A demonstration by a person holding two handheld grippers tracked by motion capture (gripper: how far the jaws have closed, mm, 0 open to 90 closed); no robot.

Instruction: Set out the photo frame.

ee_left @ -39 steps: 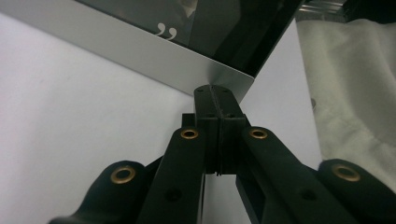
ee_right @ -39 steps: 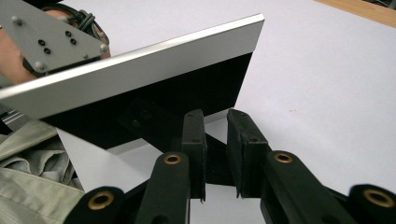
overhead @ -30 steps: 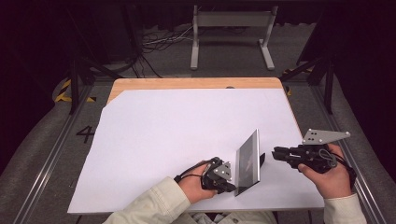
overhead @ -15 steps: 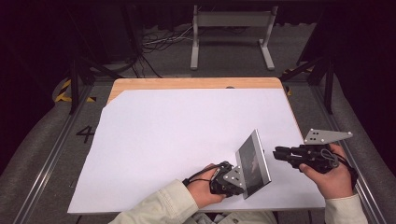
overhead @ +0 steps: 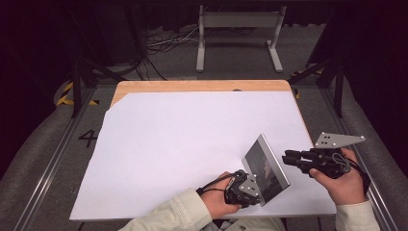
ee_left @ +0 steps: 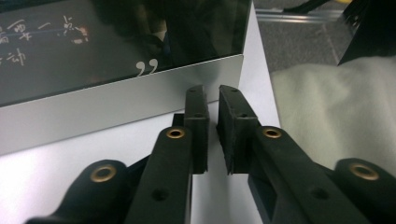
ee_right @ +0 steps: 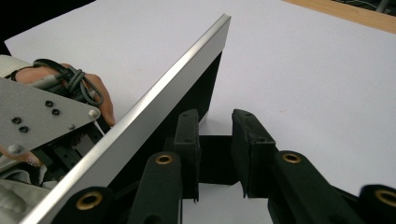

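Observation:
A flat panel (overhead: 265,166) with a silver rim and a dark glossy face stands tilted on the white sheet (overhead: 183,139), near its front right corner. My left gripper (overhead: 251,188) sits at the panel's lower near edge. In the left gripper view its jaws (ee_left: 212,93) have just been opening; a narrow gap shows with nothing in it, and the silver rim (ee_left: 116,105) lies just beyond the tips. My right gripper (overhead: 286,157) is at the panel's right side. Its jaws (ee_right: 215,119) have also just been opening and hold nothing; the panel (ee_right: 154,98) passes left of them.
The white sheet covers a wooden table (overhead: 202,85) whose far edge is bare. A metal stand (overhead: 238,19) and cables lie on the floor behind it. Rails (overhead: 53,159) run along both sides. A pale sleeve (ee_left: 336,116) lies to the right in the left gripper view.
The left hand has slid right with the panel's lower edge. The panel has tipped over further and now shows more of its dark face. The right hand has stayed put.

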